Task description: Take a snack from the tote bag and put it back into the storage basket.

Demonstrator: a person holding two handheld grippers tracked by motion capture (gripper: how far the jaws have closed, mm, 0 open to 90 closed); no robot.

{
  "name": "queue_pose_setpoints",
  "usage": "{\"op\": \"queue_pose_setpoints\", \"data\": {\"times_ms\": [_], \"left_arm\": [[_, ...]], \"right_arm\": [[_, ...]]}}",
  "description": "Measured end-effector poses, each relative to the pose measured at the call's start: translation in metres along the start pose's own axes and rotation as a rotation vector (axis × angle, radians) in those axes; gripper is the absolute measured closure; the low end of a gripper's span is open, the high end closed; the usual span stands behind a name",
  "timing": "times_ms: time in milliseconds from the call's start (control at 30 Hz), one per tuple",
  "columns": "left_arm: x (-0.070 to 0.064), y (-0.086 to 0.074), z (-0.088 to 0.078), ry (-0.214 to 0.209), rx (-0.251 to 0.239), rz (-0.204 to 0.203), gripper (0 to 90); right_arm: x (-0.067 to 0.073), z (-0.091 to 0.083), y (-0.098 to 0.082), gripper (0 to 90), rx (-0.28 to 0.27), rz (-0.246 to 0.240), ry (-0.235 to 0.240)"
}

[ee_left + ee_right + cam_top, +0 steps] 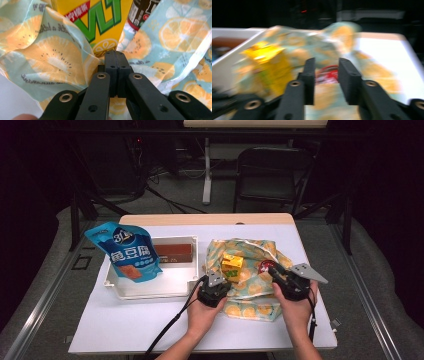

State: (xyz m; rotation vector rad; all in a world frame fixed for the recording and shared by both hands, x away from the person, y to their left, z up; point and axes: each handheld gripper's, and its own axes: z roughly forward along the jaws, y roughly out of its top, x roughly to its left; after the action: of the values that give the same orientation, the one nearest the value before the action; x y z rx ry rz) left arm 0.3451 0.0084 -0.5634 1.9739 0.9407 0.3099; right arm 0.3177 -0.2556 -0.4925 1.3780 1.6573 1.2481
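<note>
On the white table [150,320] the fruit-print cloth bag [250,292] lies spread between my hands, a yellow juice carton [232,266] and a red-capped bottle [265,266] standing in it. My left gripper [216,281] is pressed together at the bag's near edge, just before the carton. My right gripper [326,81] is spread, nothing between its jaws, the bottle just beyond.

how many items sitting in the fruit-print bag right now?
2 visible. A yellow lemon-tea carton stands at the left of the fruit-print fabric bag; a dark bottle with a red cap sits to its right. The folds may hide more.
</note>
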Motion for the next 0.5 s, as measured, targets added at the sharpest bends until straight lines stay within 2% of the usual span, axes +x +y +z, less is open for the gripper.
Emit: {"op": "queue_pose_setpoints", "data": {"times_ms": [33, 100, 167, 233, 300, 367, 400, 500], "left_arm": [[0.000, 0.000, 0.000, -0.002, 0.000, 0.000, 90.0], [0.000, 0.000, 0.000, -0.003, 0.000, -0.002, 90.0], [0.001, 0.000, 0.000, -0.006, 0.003, 0.003, 90.0], [0.001, 0.000, 0.001, -0.013, 0.007, 0.000, 90.0], [0.001, 0.000, 0.000, -0.015, 0.009, 0.001, 90.0], [0.001, 0.000, 0.000, -0.018, 0.013, 0.001, 90.0], [0.001, 0.000, 0.001, -0.019, 0.013, 0.000, 90.0], [0.001, 0.000, 0.001, -0.022, 0.019, 0.002, 90.0]], "right_arm": [[-0.007, 0.000, 0.001, 59.2, 0.003, 0.006, -0.033], [-0.021, 0.005, 0.000, 54.1, 0.020, 0.040, -0.058], [-0.030, 0.011, -0.003, 54.1, 0.045, 0.073, -0.068], [-0.036, 0.015, -0.007, 58.6, 0.070, 0.099, -0.058], [-0.040, 0.020, -0.011, 67.0, 0.094, 0.120, -0.049], [-0.043, 0.024, -0.015, 81.1, 0.121, 0.129, -0.052], [-0.045, 0.025, -0.017, 87.4, 0.139, 0.119, -0.075], [-0.050, 0.028, -0.022, 90.0, 0.183, 0.125, -0.098]]}}
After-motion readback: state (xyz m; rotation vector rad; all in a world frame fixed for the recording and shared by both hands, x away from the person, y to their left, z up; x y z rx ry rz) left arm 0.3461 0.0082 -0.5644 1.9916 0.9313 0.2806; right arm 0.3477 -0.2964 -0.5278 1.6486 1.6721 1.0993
